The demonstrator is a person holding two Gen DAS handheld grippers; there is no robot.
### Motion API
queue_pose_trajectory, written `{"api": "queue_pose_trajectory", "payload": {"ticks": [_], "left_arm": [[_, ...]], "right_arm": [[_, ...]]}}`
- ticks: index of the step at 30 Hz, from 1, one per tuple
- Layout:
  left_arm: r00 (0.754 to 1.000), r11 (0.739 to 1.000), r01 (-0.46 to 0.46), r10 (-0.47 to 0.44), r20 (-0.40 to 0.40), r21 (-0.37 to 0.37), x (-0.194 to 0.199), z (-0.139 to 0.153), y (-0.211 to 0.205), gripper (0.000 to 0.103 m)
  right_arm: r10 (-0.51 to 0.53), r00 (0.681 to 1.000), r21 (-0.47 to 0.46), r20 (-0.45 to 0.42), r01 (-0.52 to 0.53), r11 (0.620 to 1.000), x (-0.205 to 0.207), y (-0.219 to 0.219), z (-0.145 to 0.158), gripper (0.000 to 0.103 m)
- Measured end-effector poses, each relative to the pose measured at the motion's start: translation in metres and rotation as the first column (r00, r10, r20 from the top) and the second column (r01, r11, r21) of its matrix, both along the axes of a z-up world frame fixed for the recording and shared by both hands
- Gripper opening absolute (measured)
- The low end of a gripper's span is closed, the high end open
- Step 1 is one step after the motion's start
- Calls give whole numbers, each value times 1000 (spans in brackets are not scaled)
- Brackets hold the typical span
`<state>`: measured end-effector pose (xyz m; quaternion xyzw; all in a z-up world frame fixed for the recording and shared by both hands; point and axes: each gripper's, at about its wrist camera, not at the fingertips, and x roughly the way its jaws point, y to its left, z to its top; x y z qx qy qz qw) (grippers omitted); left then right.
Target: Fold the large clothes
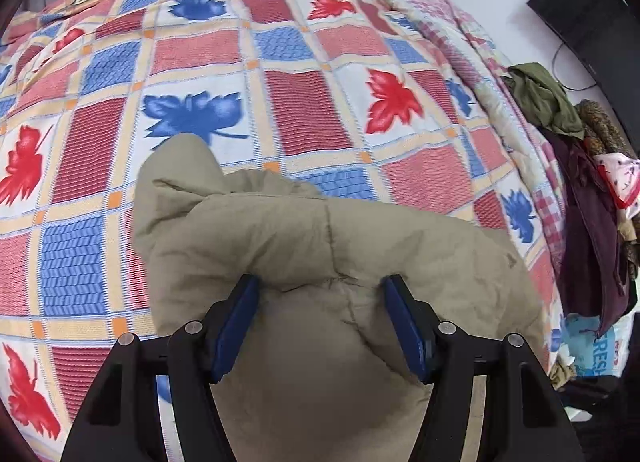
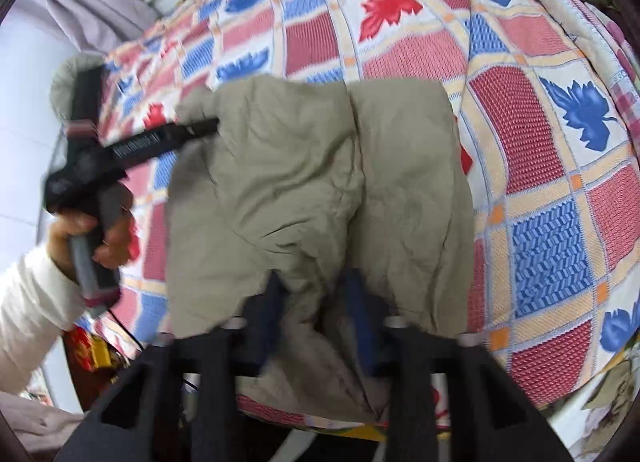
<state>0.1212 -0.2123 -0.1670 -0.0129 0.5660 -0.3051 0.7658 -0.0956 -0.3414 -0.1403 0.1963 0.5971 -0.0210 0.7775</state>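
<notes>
The khaki coat (image 2: 320,197) lies bunched on the bed (image 1: 304,109), on its patterned quilt near the front edge. It looks to be already doubled over, with a seam running down the middle in the right wrist view.

The left gripper (image 1: 320,318) has its blue fingers (image 1: 236,326) spread wide, with a puffy roll of the coat bulging between them. The pads press into the fabric on both sides, but I cannot tell whether they have a firm hold. In the right wrist view this gripper reaches the coat's far left corner.

The right gripper (image 2: 316,314) sits at the coat's near edge. Its fingers (image 2: 360,322) stand closer together with a fold of cloth gathered between them. The picture is blurred, so I cannot tell whether the pinch is real.

The coat's long axis runs away from the right gripper, toward the far side of the bed. Each gripper already touches its own edge, so my judgement is that the next fold will carry the near edge forward over the far half.

A pile of other clothes (image 1: 584,189) hangs off the bed, to the coat's right.
</notes>
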Motion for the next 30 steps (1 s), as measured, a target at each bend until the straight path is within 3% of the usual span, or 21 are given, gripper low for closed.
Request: {"api": "queue_pose_trajectory", "payload": {"ticks": [3,6,15,21,27,30], "left_arm": [[999,999,45,-45,26,0,-10,-1,-28,66],[996,997,75,-75,40,11,-16,-13,-54,66],[994,995,82,-86,62,58,-14,-32,-78,68],[994,994,87,-91,66,68,-14,-32,-71,68],[992,993,91,-97,78,77,-15,-30,-70,68],[993,993,83,-89,83,79,-16,-28,-68,68]], "right_arm": [[9,997,-85,-75,-15,996,-20,-5,-26,16],[-66,991,-34,-113,63,997,-41,-22,-55,14],[-60,994,-63,-96,55,997,-46,-29,-95,12],[-106,991,-47,-83,103,994,-54,-32,-69,12],[-189,979,22,82,188,982,-56,-51,-14,19],[-181,977,67,116,175,982,-39,-50,-9,41]]}}
